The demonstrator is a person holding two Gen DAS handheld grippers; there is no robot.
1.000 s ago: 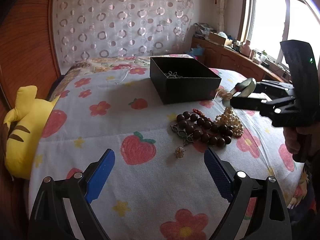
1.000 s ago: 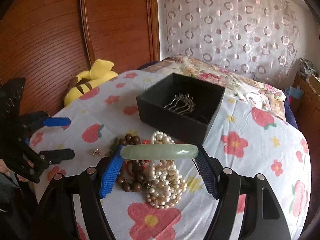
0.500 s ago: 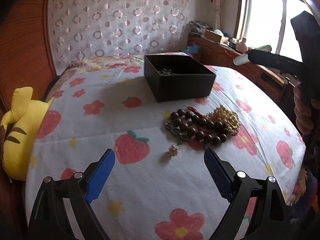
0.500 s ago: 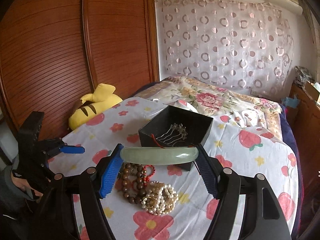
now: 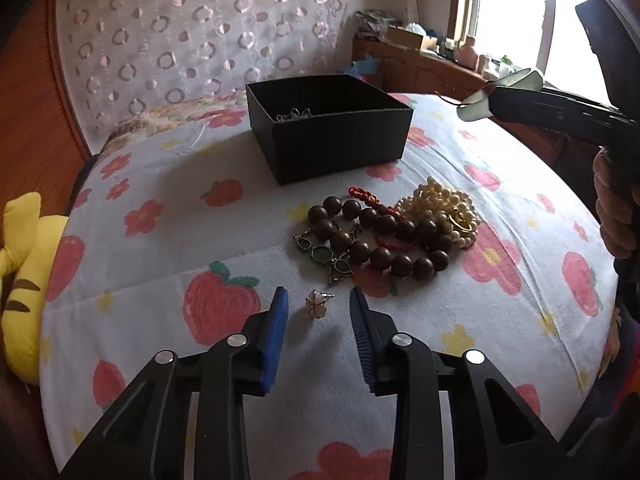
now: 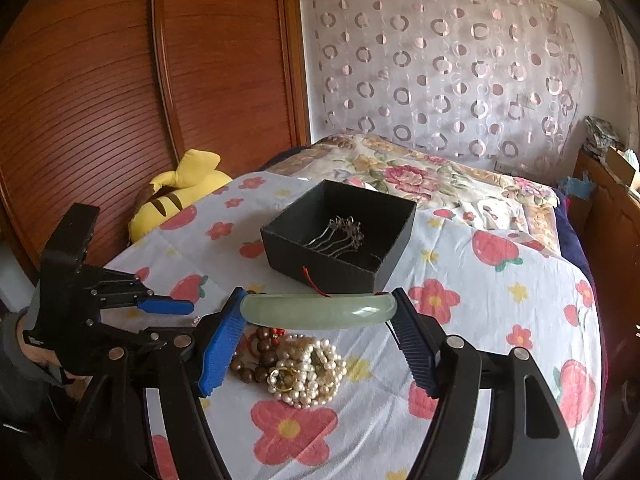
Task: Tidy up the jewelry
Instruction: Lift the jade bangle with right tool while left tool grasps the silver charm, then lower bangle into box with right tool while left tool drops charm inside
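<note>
A small flower-shaped earring [image 5: 318, 304] lies on the strawberry-print bedspread [image 5: 160, 240]. My left gripper [image 5: 317, 300] straddles it, its jaws closing, and the blue pads stand clear of it on both sides. My right gripper [image 6: 318, 297] is shut on a pale green jade bangle [image 6: 318, 310], held in the air in front of the open black box [image 6: 320, 268], which has metal hairpins [image 6: 340, 236] inside. A pile of brown wooden beads [image 5: 380, 240], pearls [image 5: 440, 208], a red cord [image 5: 368, 196] and a green-stone metal piece [image 5: 320, 252] lies just beyond the earring.
A yellow striped plush toy [image 5: 20, 280] lies at the bed's left edge against the wooden wardrobe [image 6: 120, 80]. A person's hand [image 5: 616, 208] holds the right gripper at the bed's right side. A cluttered cabinet [image 5: 420, 52] stands under the window.
The left gripper's jaws have narrowed from wide apart and it has come forward and down around the earring. The right gripper has risen a little with the bangle.
</note>
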